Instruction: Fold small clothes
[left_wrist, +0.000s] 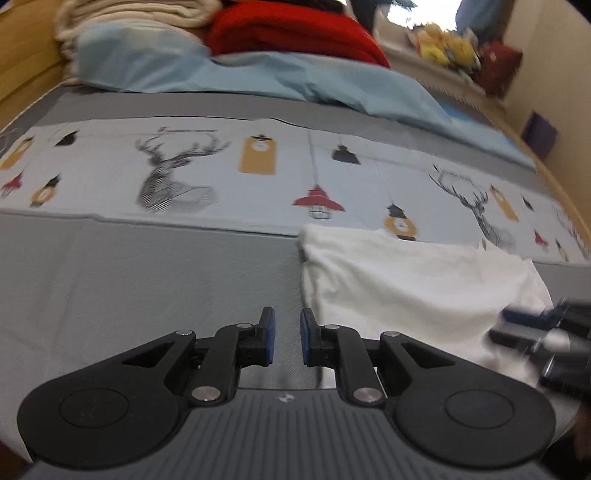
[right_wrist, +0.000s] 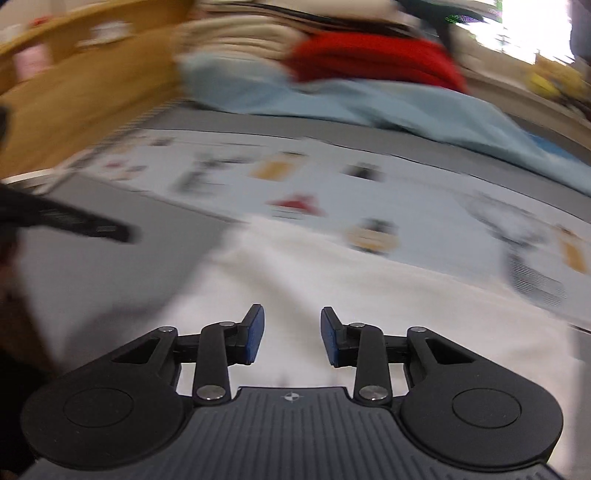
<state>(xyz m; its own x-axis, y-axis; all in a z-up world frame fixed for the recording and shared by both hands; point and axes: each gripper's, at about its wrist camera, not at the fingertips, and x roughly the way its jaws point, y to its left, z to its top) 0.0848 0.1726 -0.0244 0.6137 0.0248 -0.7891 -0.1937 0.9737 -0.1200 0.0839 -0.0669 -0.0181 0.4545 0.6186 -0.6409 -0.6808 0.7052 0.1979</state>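
Note:
A white garment (left_wrist: 406, 288) lies flat on the grey bed sheet (left_wrist: 147, 280), right of centre in the left wrist view. My left gripper (left_wrist: 287, 338) is open with a narrow gap and empty, just left of the garment's left edge. My right gripper (right_wrist: 291, 334) is open and empty, over the near part of the same white garment (right_wrist: 332, 284). The right gripper shows blurred at the right edge of the left wrist view (left_wrist: 546, 339). The left gripper shows as a dark blurred shape in the right wrist view (right_wrist: 70, 221).
A printed sheet with deer and lamps (left_wrist: 258, 162) crosses the bed behind the garment. A light blue duvet (left_wrist: 258, 77), a red blanket (left_wrist: 295, 29) and cream folded bedding (left_wrist: 129, 14) lie at the back. A wooden bed frame (right_wrist: 74, 92) runs along the left.

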